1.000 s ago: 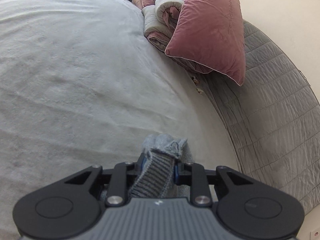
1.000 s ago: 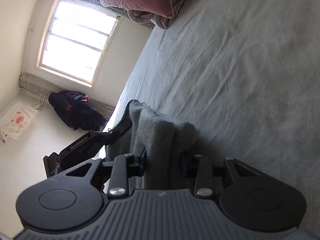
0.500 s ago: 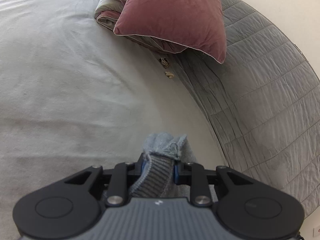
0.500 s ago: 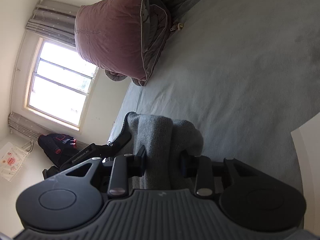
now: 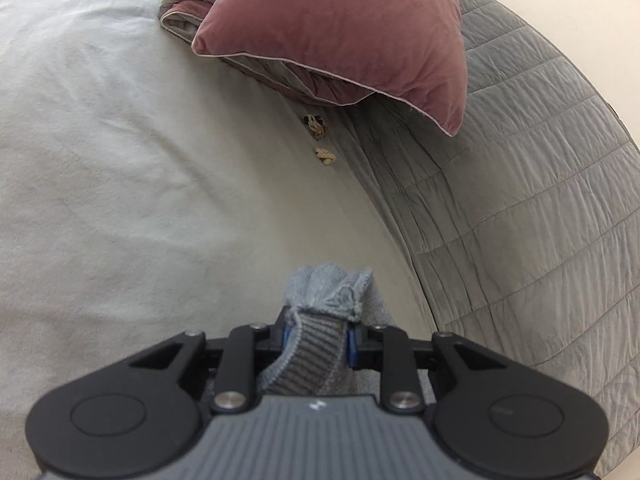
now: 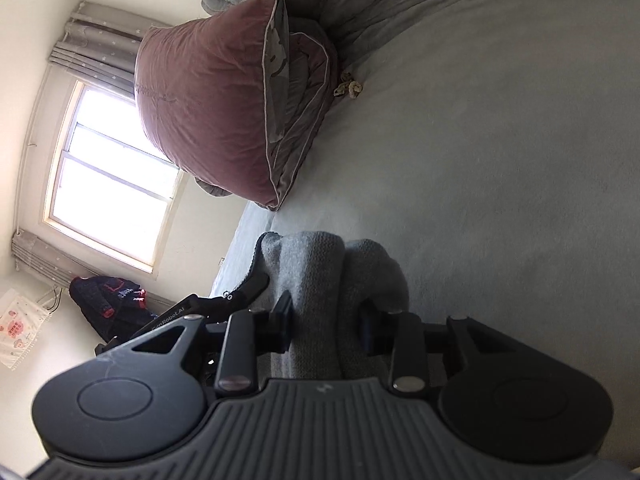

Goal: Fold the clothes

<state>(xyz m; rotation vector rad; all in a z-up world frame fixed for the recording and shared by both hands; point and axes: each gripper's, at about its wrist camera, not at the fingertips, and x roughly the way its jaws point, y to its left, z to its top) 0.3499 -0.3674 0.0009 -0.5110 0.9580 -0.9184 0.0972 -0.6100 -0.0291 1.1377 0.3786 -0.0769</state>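
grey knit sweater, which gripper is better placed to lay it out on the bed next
Neither alone, slightly the left. Left gripper and right gripper each clamp the grey sweater, but left faces open bedsheet squarely.

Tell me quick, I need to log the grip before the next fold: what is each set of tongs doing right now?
Left tongs: closed on the ribbed edge of the grey knit garment.
Right tongs: closed on a bunched fold of the same grey knit garment.
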